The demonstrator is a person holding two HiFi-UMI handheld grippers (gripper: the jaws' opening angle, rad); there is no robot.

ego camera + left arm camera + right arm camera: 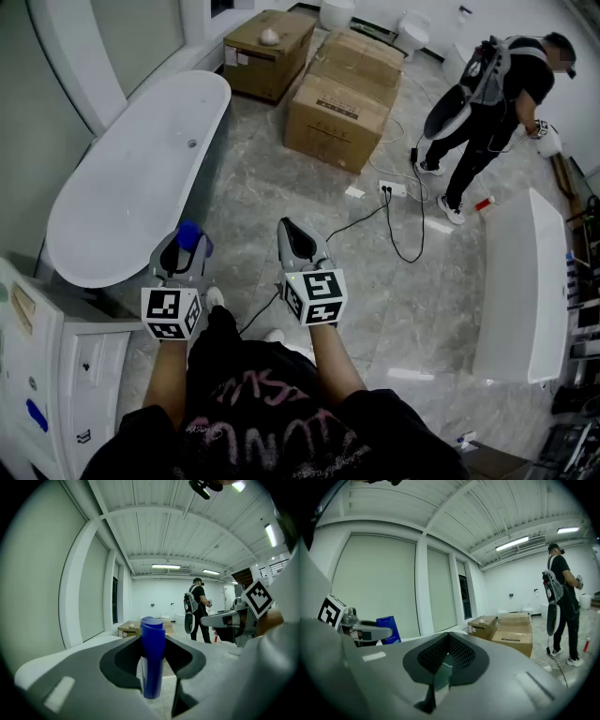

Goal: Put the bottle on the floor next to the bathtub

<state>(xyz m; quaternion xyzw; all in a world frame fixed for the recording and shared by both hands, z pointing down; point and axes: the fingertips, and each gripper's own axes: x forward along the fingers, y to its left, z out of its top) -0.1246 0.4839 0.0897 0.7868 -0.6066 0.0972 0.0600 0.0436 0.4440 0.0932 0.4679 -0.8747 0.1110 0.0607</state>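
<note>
Grey marbled floor (375, 281) fills a bright white showroom seen from above. A blue bottle (188, 232) stands upright, clamped between the jaws of the left hand-held gripper (185, 251), which grip it on both sides below its cap. The bottle is held up off the floor, just beside the near end of a long white bathtub (131, 178) at the left. The right hand-held gripper (287, 228) is level with it, a little to the right, its jaws pressed together with nothing between them. Beyond the bathtub stand cardboard boxes (342, 98). A white power strip (392, 189) lies on the floor near them. Farther right, a person (487, 94) in black bends forward.
</note>
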